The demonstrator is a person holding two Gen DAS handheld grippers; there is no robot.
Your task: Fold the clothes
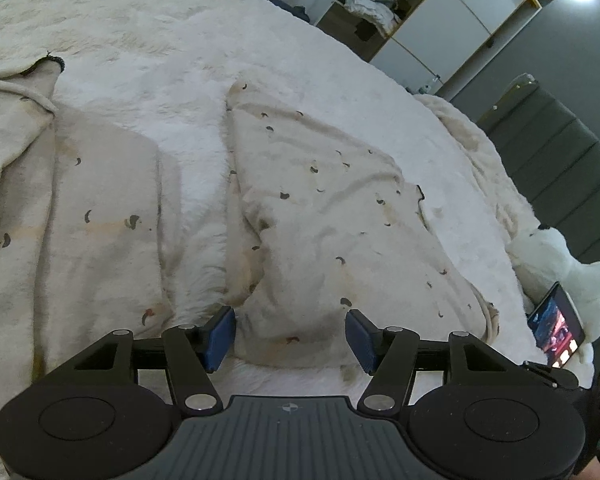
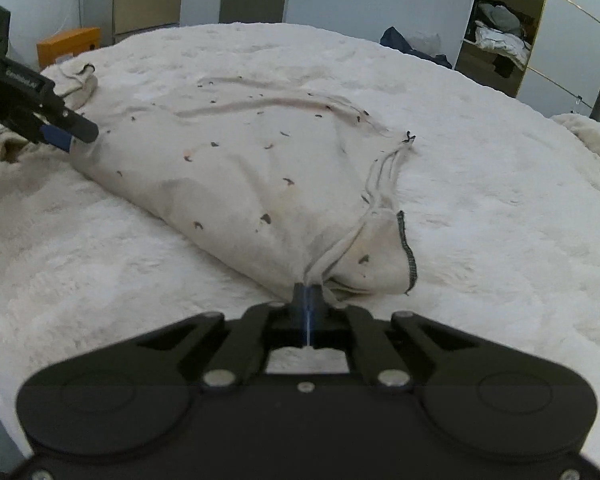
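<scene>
Fluffy white bed: the cream printed garment lies rumpled, unfolded. Your right gripper is clamped on its near corner; your left gripper stands open over cloth. Folding barely begun.

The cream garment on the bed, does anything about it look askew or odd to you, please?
Yes. The cream garment lies bunched and creased on the fluffy blanket, not flat. Faint yellowish stains show near its middle. The right gripper is shut on a gathered edge; the left gripper is open.
</scene>
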